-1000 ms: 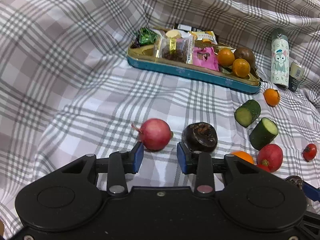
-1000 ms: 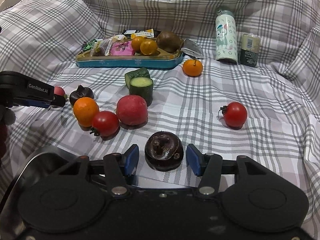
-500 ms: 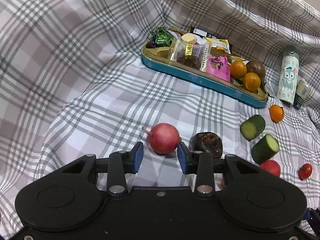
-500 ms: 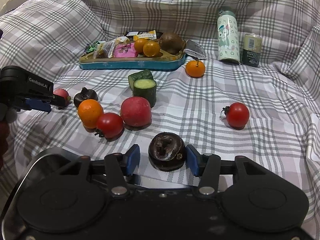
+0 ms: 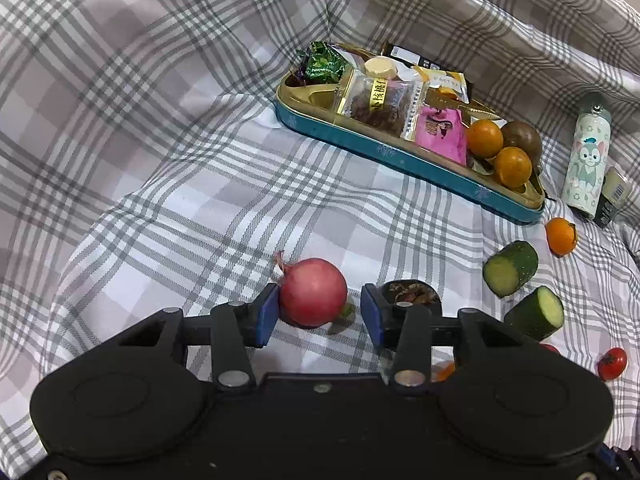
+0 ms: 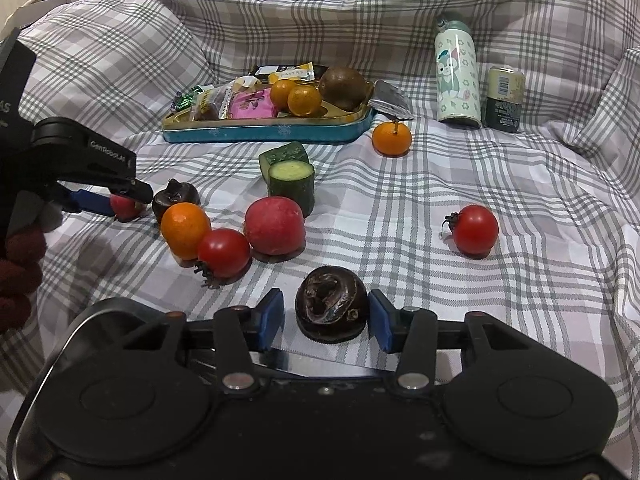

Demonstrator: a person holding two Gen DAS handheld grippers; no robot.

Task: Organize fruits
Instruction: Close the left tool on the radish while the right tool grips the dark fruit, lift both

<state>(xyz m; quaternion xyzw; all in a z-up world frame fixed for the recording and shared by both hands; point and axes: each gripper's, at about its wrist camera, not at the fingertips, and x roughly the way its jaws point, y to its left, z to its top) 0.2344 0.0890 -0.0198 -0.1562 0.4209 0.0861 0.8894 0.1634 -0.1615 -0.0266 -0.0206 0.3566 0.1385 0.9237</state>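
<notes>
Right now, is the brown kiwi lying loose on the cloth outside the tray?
No, the brown kiwi sits inside the teal tray beside two small oranges.

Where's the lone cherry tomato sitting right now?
In the right wrist view the lone cherry tomato lies by itself on the plaid cloth, right of the fruit cluster, nearer than the bottle.

Both grippers angled down, jaws apart

The left gripper has just been opening its jaws; the right gripper has been closing, pads not yet pressing.
</notes>
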